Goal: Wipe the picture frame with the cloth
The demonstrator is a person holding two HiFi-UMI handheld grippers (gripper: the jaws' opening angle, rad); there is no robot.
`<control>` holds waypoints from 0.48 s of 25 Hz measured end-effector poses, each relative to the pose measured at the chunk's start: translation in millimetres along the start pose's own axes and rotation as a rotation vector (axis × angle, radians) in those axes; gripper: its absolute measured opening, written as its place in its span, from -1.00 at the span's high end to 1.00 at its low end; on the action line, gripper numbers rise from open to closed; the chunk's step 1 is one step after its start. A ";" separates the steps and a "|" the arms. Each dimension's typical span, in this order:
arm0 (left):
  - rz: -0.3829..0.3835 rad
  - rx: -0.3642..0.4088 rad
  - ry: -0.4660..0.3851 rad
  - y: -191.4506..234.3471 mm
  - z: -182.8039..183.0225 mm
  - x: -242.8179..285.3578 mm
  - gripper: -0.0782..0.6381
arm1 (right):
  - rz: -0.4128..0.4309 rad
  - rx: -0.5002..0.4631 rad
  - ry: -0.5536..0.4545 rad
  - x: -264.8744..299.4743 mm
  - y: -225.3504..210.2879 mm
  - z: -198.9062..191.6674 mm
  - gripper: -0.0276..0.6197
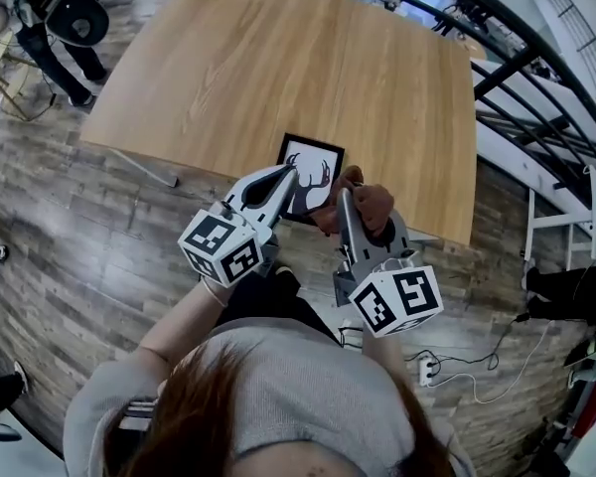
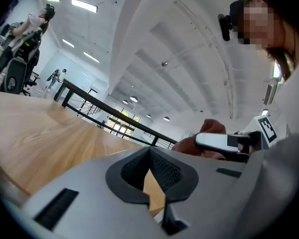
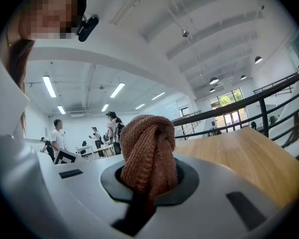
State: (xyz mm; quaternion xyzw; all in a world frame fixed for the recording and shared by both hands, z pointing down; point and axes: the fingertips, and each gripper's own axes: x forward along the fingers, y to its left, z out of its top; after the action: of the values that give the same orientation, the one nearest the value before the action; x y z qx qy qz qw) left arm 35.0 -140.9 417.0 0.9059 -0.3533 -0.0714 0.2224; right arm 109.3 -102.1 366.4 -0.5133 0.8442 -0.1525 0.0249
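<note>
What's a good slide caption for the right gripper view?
Right gripper clamps a bunched rust-brown cloth, with the wooden table beyond.

The black picture frame shows its stag print upward — the bunched rust-brown cloth just beside it.

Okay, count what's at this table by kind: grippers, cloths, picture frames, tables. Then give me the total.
Grippers: 2, the left gripper and the right gripper
Cloths: 1, the brown cloth
Picture frames: 1, the black picture frame
Tables: 1, the wooden table
Total: 5
</note>
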 end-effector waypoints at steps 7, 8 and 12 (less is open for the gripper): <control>-0.050 -0.018 -0.009 -30.4 -1.6 -4.3 0.76 | -0.028 0.005 -0.013 -15.0 8.0 -4.9 0.74; -0.049 -0.009 -0.007 -31.8 -1.7 -7.4 0.76 | -0.037 0.005 -0.013 -17.1 9.8 -4.6 0.74; -0.062 0.009 -0.007 -39.9 1.8 -25.9 0.76 | -0.065 -0.010 -0.038 -30.5 24.1 -0.5 0.74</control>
State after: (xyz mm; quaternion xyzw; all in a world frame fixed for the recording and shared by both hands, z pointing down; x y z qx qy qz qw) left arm 39.6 -98.1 396.6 0.9170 -0.3263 -0.0797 0.2150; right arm 102.9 -65.0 356.6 -0.5436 0.8271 -0.1392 0.0335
